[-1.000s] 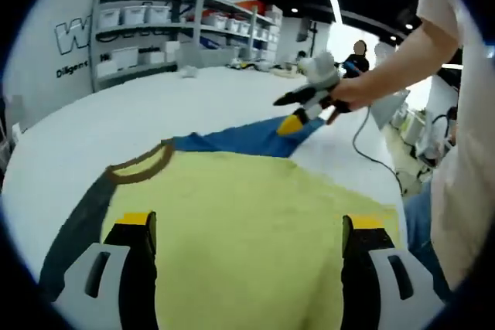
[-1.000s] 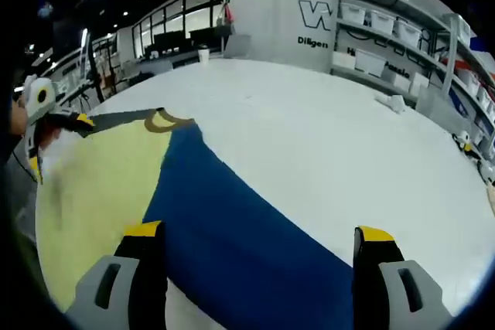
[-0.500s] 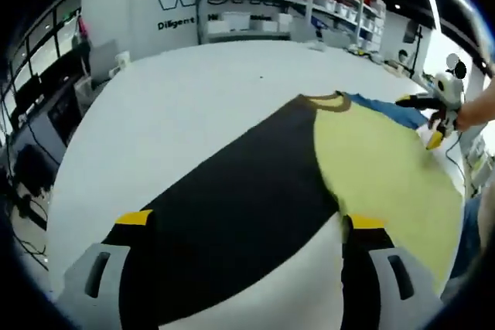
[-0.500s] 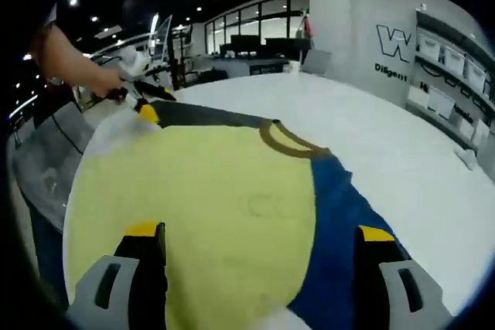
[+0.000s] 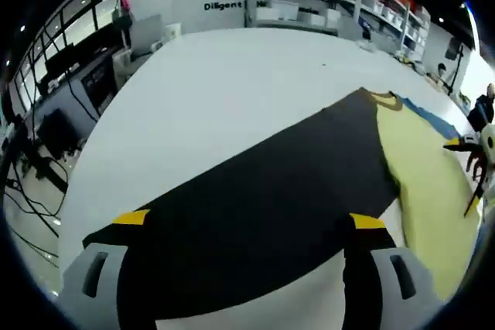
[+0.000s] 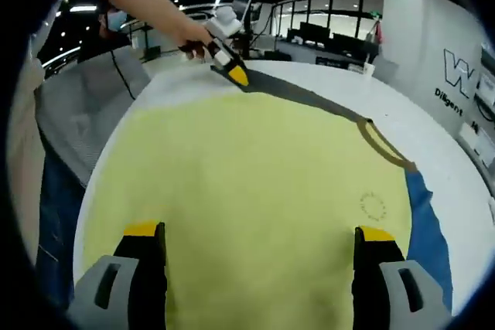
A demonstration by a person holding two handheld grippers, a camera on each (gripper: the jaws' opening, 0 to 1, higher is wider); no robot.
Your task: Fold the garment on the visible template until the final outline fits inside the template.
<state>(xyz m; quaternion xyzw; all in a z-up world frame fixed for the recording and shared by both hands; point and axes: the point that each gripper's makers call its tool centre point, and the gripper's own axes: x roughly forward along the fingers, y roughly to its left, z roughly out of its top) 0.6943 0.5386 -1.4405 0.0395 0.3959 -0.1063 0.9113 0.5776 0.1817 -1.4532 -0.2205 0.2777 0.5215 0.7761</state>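
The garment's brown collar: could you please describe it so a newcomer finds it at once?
On the white table lies a garment with a yellow body. At its far edge, between the black sleeve and the blue sleeve, curves the collar, its only brown band.

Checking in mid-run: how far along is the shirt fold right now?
Done: no fold shows; the shirt lies spread flat on the white table, yellow body, black sleeve, blue sleeve. In hand: nothing gripped; the left gripper hovers open over the black sleeve, the right gripper open over the yellow body. Left: all folds; I can't make out a template.
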